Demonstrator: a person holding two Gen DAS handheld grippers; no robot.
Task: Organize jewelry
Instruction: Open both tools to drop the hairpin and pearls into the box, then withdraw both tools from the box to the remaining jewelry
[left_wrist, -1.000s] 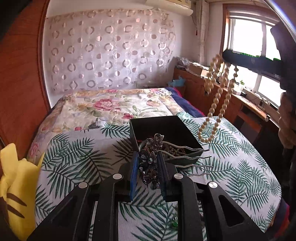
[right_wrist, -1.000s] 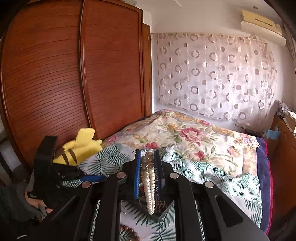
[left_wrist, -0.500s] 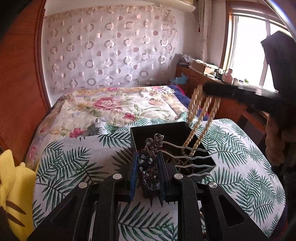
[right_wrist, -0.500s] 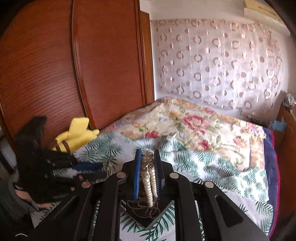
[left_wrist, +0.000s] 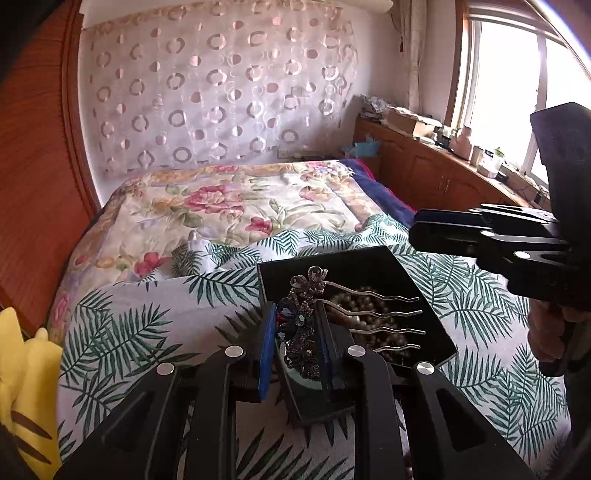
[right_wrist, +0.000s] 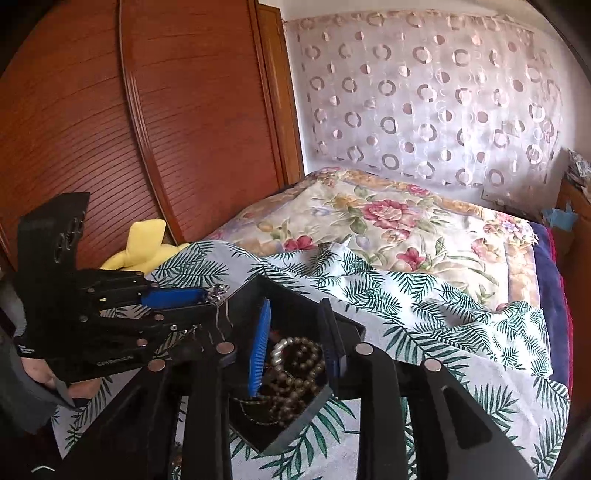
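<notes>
My left claw (left_wrist: 299, 332) was pinched on the jeweled hair comb (left_wrist: 301, 325), its blue pads pressing the dark flower-shaped head from both sides. The comb's wavy metal prongs (left_wrist: 376, 314) stuck out toward three o'clock, above the black jewelry box (left_wrist: 354, 264). The box sat on the palm-leaf bedspread (left_wrist: 155, 317), directly in front of me at twelve o'clock, close under the claw tips.

My right claw (right_wrist: 295, 339) was spread apart and held nothing. It hung over the open box (right_wrist: 291, 295), and the pearl necklace (right_wrist: 295, 358) lay coiled inside on the box floor, visible between the two blue pads. I could not tell whether the pads touched the beads. In the left wrist view the same beads (left_wrist: 354, 306) showed as a heap beneath the comb's prongs.

From the right wrist camera, my left claw (right_wrist: 207, 295) came in from nine o'clock, its tips at the box's near-left rim. A yellow plush toy (right_wrist: 144, 247) lay at ten o'clock by the wooden wardrobe (right_wrist: 147, 129). The floral quilt (right_wrist: 388, 229) covered the far part of the bed toward one o'clock.
</notes>
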